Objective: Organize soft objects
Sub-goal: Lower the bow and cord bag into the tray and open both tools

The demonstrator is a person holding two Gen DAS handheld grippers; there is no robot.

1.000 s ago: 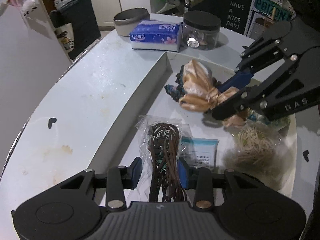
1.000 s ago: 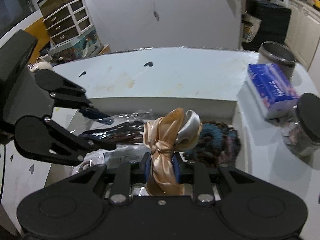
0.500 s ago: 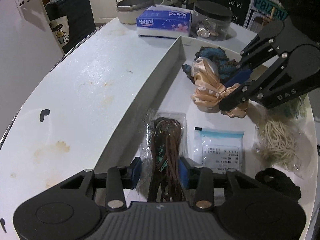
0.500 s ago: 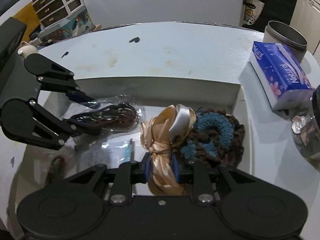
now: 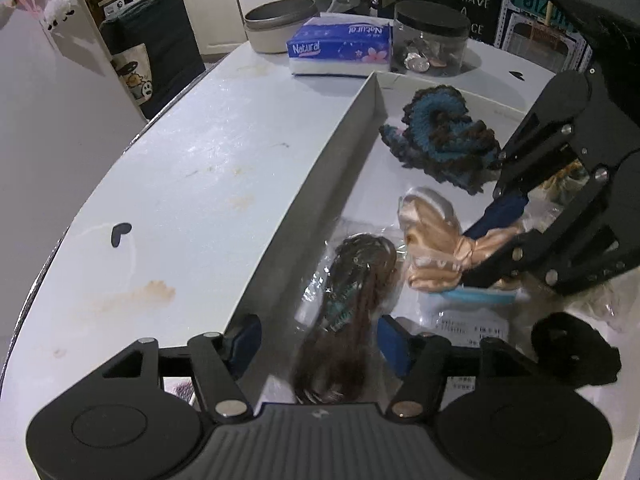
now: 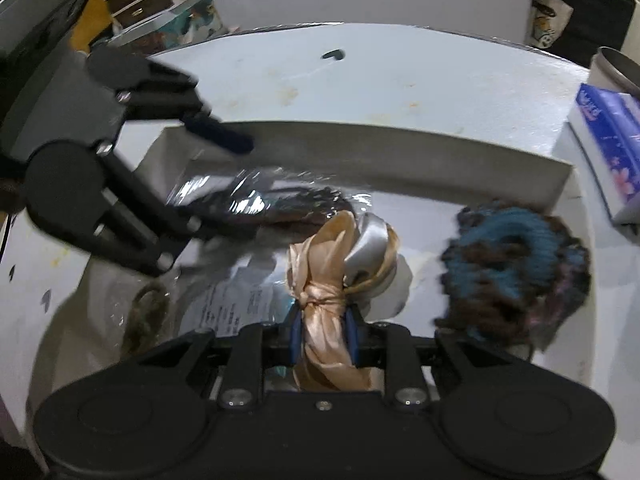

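Right tongs pinch the satin scrunchie above the tray; left tongs, spread, straddle the bagged brown cords. Crocheted scrunchie lies ahead. Sorting appears midway; several items remain loose.

- Left wrist view: low and close over the white tray, looking along its long wall toward the table's far edge, where a tissue box and a jar stand.
- Right wrist view: close above the tray, facing across that wall.
- Shared: tray floor, satin scrunchie, blue knitted scrunchie; each view shows the opposite gripper.
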